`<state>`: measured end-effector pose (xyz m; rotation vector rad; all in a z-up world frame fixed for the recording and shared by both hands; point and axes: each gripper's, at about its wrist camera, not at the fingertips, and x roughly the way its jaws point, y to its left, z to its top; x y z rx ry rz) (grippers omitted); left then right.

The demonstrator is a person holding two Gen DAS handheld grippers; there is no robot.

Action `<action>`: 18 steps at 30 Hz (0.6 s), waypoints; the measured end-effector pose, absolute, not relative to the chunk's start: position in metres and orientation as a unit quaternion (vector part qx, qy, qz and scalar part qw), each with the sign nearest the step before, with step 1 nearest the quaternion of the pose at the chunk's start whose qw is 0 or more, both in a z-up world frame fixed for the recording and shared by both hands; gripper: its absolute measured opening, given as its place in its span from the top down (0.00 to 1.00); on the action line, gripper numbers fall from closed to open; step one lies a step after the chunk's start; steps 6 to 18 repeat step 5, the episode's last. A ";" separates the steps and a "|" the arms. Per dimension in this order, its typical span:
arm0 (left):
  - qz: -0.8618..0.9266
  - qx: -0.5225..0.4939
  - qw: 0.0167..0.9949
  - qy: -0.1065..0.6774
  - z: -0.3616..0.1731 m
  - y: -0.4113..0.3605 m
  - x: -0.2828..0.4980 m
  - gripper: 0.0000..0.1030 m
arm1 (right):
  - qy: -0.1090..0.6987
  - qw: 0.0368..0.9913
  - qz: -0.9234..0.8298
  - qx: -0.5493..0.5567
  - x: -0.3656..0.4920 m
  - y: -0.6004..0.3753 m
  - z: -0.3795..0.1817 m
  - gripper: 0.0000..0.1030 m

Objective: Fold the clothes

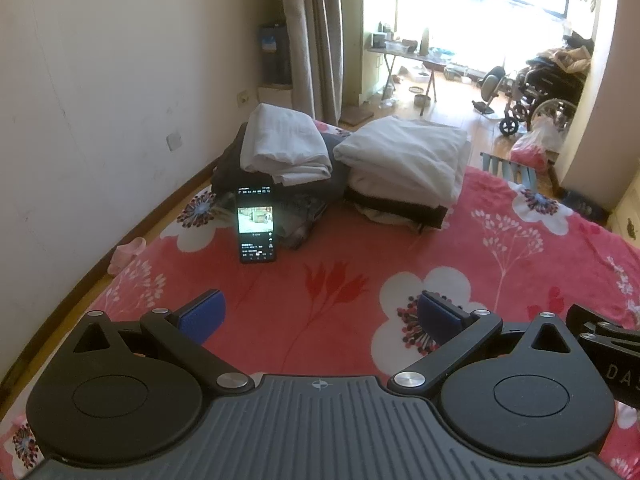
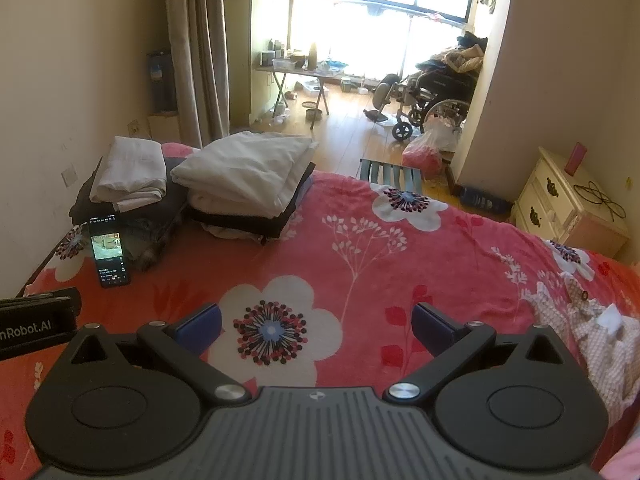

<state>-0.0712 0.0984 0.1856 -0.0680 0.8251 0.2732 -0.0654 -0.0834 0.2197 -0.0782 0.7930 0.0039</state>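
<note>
Above a bed (image 2: 440, 240) with a red floral cover, left tongs (image 1: 320, 318) and right tongs (image 2: 316, 328) hover spread and empty, the unfolded checked garment (image 2: 592, 320) far right, folded piles (image 2: 244, 176) beyond; a careless reach could topple the propped phone (image 2: 109, 254).

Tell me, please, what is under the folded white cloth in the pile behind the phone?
The folded white cloth lies on dark grey folded clothes, with a patterned grey garment lowest, behind the phone. What lies deeper in the pile is covered.
</note>
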 end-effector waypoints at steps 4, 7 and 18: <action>0.132 -0.033 0.906 0.401 0.185 0.098 -0.070 0.00 | 0.387 0.921 0.001 -0.037 -0.065 -0.082 0.219 0.00; 0.132 -0.033 0.906 0.401 0.185 0.099 -0.070 0.00 | 0.387 0.921 0.001 -0.037 -0.065 -0.081 0.219 0.00; 0.132 -0.033 0.906 0.401 0.185 0.099 -0.070 0.00 | 0.387 0.921 0.001 -0.037 -0.065 -0.081 0.219 0.00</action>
